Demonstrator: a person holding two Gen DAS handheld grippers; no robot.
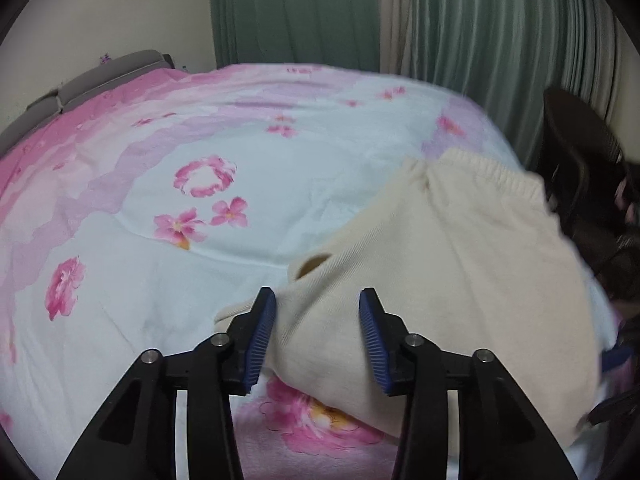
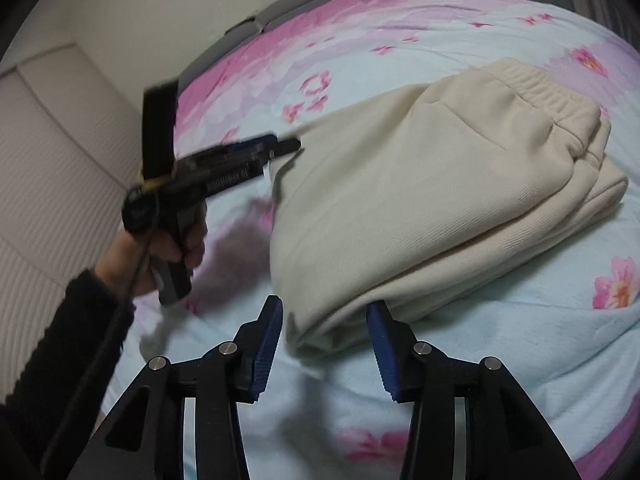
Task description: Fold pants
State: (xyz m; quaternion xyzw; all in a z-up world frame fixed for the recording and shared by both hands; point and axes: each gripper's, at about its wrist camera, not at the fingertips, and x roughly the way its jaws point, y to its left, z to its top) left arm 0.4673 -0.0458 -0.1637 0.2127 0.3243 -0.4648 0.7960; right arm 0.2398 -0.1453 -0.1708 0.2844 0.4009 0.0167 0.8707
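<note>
- Nearest to us, the right gripper [image 2: 324, 322] stands with its jaws apart at the near corner of the cream pants [image 2: 420, 184]; the folded edge lies between the blue pads, yet we see no pad pressing on it, so we judge the cloth is free.
- Likewise the left gripper [image 1: 318, 316] has its jaws apart over the pants' [image 1: 440, 272] near end, fabric beneath and between the pads, nothing pinched.
- We read both open grips as either a release after laying a fold or a setup for the next one; which of the two we cannot tell.
- Beside the pants' left edge, in the right wrist view, the person's left hand [image 2: 168, 248] holds its gripper level, aimed at the cloth, black sleeve [image 2: 60, 340] trailing behind.
- The pants lie on the floral bedspread [image 2: 500, 360] as a stacked bundle, elastic waistband [image 2: 544, 96] at the far end, so folding looks well along.
- Beyond the pants, a grey headboard [image 1: 100, 76] and green curtains [image 1: 296, 12] close the room.
</note>
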